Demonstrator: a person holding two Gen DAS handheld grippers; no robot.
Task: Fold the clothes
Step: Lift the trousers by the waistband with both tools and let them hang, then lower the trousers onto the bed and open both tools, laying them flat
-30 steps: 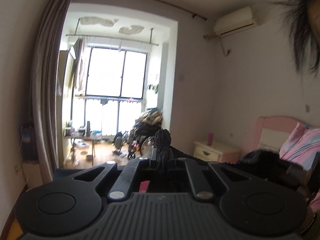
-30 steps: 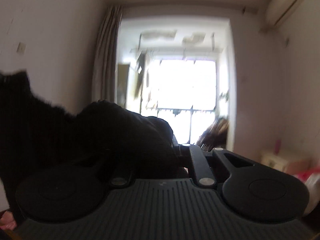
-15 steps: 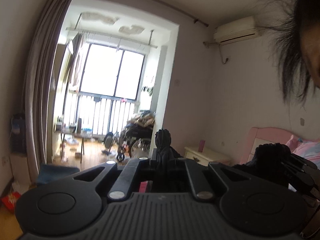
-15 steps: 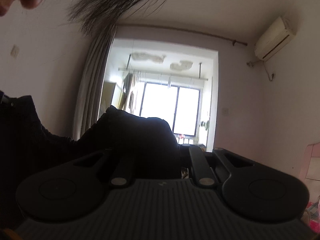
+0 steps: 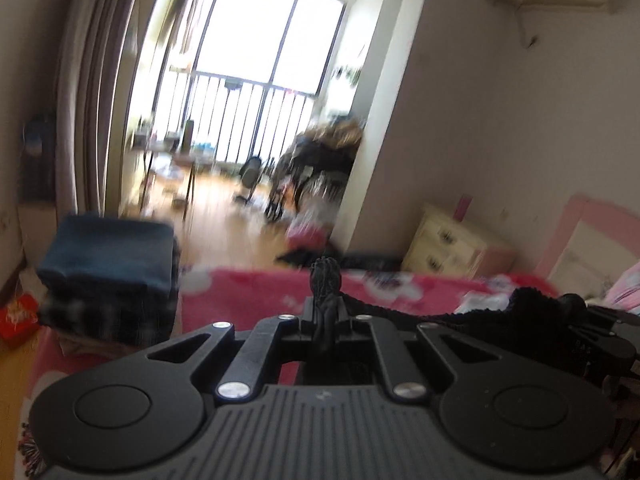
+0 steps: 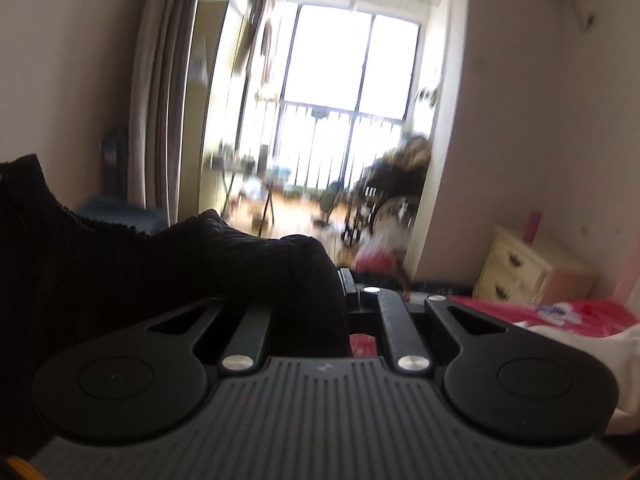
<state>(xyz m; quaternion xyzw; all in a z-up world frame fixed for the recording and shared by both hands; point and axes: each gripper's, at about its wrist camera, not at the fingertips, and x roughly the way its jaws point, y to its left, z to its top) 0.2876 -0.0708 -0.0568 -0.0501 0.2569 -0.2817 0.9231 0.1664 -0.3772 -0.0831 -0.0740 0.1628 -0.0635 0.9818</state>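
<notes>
Black knitted garment point(image 5: 420, 314) is running from lower centre to the right edge of the left view, above the pink bedspread point(image 5: 248, 296). Left gripper point(image 5: 326, 280) is pinching a bunched tuft of it, jaws nearly closed. Right gripper point(image 6: 346, 292) is likewise clamping the cloth, which is draping over its left finger.

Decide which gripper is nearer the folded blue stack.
Left. The left gripper has the blue stack just ahead-left; from the right gripper it sits farther off.
</notes>
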